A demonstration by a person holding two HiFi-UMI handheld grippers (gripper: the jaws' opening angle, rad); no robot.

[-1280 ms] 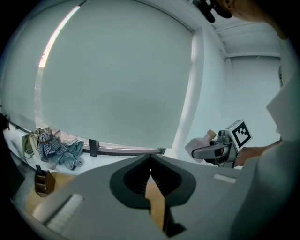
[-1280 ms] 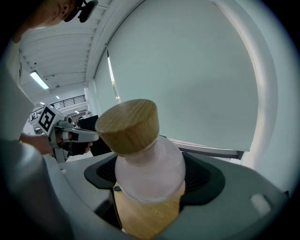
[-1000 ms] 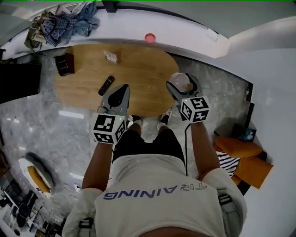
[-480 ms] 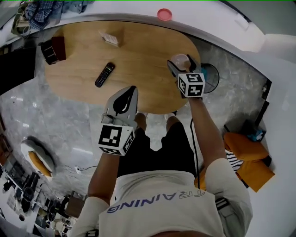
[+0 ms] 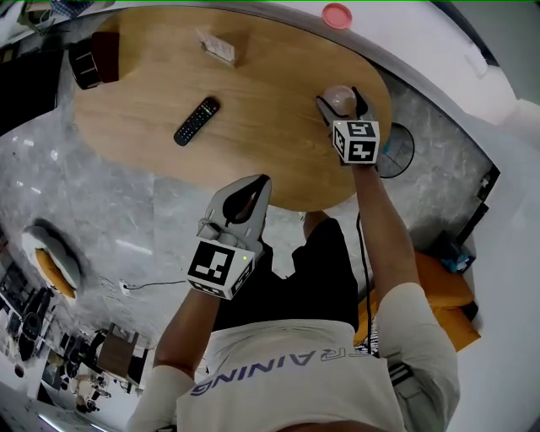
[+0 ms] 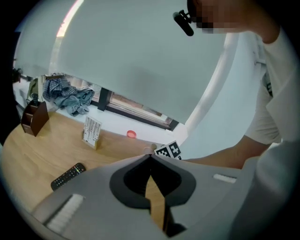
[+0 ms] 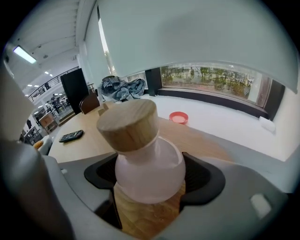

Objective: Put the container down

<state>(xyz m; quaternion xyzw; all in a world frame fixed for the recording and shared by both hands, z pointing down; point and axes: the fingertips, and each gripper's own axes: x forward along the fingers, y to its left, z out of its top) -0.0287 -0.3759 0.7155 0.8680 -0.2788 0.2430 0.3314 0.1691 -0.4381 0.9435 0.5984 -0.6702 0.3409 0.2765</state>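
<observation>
The container (image 7: 147, 164) is a round, pale pink glass bottle with a wooden stopper (image 7: 127, 124). My right gripper (image 7: 147, 180) is shut on its body, one jaw on each side. In the head view the right gripper (image 5: 340, 99) holds the container (image 5: 338, 94) upright over the right end of the oval wooden table (image 5: 253, 110). Whether its base touches the wood is hidden. My left gripper (image 5: 256, 182) is shut and holds nothing, hanging just off the table's near edge. In its own view the left gripper (image 6: 150, 157) has its jaws pressed together.
A black remote (image 5: 197, 121) lies mid-table, with a small card stand (image 5: 218, 46) behind it. A dark brown box (image 5: 93, 55) sits at the far left end. A red dish (image 5: 337, 14) rests on the white sill. A round dark object (image 5: 396, 150) stands on the floor right of the table.
My right gripper has carried the container forward from the table's near-right edge to over its right end. The left gripper has dropped back toward the near edge.
</observation>
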